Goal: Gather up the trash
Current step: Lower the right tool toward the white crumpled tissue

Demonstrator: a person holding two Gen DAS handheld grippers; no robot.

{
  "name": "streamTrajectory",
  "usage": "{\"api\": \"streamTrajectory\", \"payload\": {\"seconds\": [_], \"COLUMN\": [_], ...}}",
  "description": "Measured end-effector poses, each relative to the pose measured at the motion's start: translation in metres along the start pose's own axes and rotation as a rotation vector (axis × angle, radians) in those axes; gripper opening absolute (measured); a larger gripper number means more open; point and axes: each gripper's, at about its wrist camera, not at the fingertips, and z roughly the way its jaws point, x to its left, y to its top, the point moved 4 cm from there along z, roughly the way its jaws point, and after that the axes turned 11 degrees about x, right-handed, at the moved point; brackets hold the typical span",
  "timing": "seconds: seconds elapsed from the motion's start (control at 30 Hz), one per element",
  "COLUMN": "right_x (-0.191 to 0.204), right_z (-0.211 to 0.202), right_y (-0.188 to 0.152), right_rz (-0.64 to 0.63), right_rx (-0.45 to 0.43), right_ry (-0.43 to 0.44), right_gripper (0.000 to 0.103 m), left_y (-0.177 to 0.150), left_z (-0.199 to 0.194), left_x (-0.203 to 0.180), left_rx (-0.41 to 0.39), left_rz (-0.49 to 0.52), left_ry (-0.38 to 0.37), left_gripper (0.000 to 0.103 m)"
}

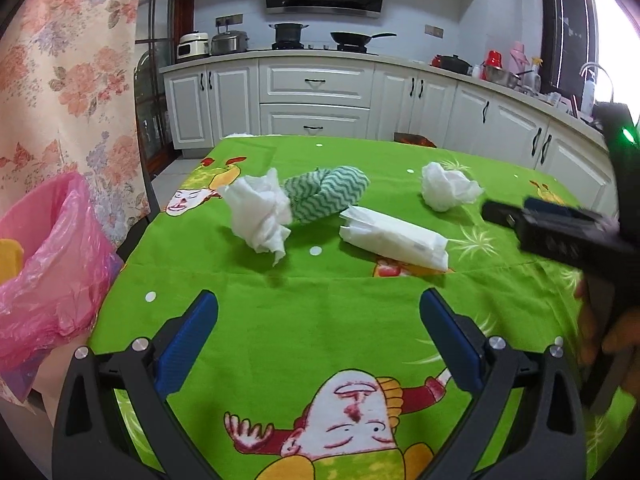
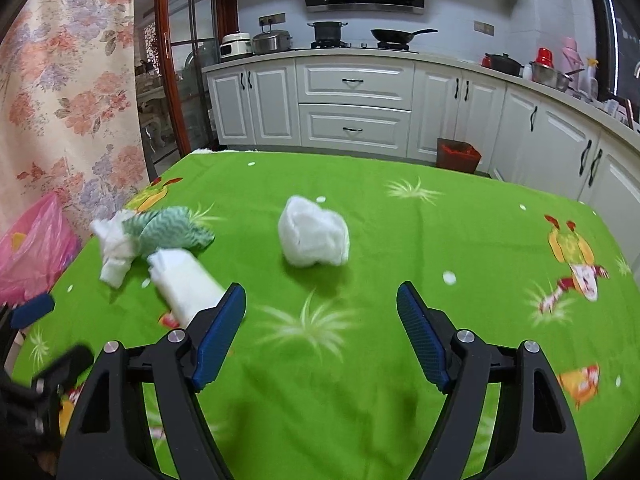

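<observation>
Both tongs stood wide and empty: left tongs (image 1: 318,344), right tongs (image 2: 321,336). Right faced the crumpled tissue (image 2: 314,233); a loose pinch risked tearing it or snagging the counter cloth (image 2: 460,240).

The tablecloth (image 1: 320,320) was matt printed cloth, creased. A crumpled tissue (image 1: 260,212) at centre looked soft paper, beside a zigzag-woven cloth (image 1: 332,192). The tissue pack (image 1: 394,240) had a smooth plastic wrap. At left, the pink bag (image 1: 52,280) was thin, glossy plastic. The gripper pads (image 2: 218,340) were ribbed blue.
</observation>
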Motion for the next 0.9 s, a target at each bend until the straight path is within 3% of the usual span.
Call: {"api": "streamTrajectory", "payload": {"seconds": [0.33,0.5,0.57,0.67,0.73,0.9], "right_x": [-0.006,-0.004,-0.002,0.001,0.001,0.0], "right_z": [0.045,0.06,0.063,0.072,0.073,0.048], "right_y": [0.041,0.048,0.049,0.048,0.046,0.035], "right_rz": [0.004,-0.005,-0.017,-0.039,-0.051,-0.107], "right_rx": [0.046,0.079,0.091,0.14,0.156,0.09], "right_ry": [0.012,0.024,0.019,0.037,0.081,0.072], "right_gripper": [0.074,0.07,0.064,0.047,0.027,0.02], "left_y": [0.001,0.008,0.016,0.029,0.036,0.048], "left_z": [0.01,0.018,0.022,0.023,0.026,0.036], "left_x": [-0.001,0.008,0.006,-0.003,-0.01,-0.027], "left_rx": [0.043,0.063,0.064,0.033,0.036,0.046], "left_rz": [0.005,-0.104,-0.123,-0.116,-0.114,-0.118], "left_ry": [0.065,-0.016,-0.024,-0.013,-0.022,-0.039], "left_gripper": [0.097,0.094,0.094,0.094,0.094,0.094]}}
